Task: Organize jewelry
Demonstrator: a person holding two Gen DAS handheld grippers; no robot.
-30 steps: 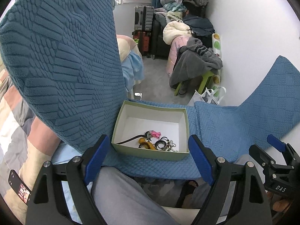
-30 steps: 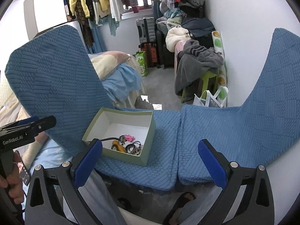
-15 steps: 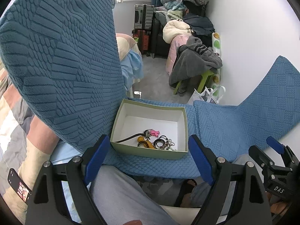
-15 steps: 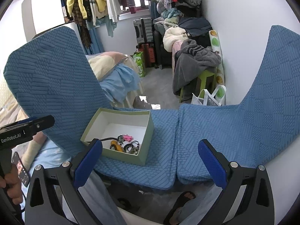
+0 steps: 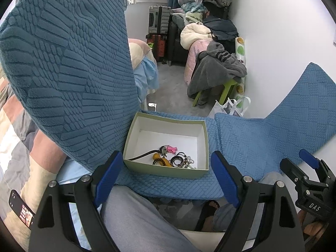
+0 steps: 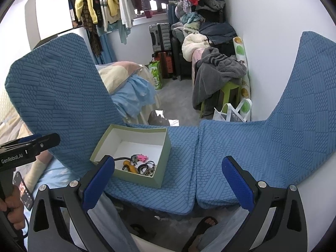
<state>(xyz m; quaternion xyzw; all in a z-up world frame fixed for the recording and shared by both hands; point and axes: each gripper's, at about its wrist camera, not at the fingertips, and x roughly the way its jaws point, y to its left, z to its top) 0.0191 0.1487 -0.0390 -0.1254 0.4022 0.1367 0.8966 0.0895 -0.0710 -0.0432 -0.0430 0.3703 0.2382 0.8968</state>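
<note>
Left gripper: jaws spread wide, nothing held, both blue pads in view. Right gripper: likewise released, wide apart, empty. Bases of both tools cut off by the lower frame edge; right gripper also glimpsed at the far right of the left view, only partly in frame.

Green box just beyond and framed between the left pads, apart from them. In the right view, same box behind the left pad, partly covered by it at the near corner. White interior, open top.

Jewelry heaped in the near part of the box, against the front wall: a pink piece, an orange piece, dark rings, a thin black cord trailing toward the left wall. Silvery chain bits at the right of the heap too tangled and small to sort out.

Box resting on a blue textured cushion, with a tall blue backrest rising at the left and hiding the bed behind. Gray-clad leg below the pads, sandaled foot on the floor. Beyond: gray garment draped over a green stool, suitcases, hanging clothes, white bag.
</note>
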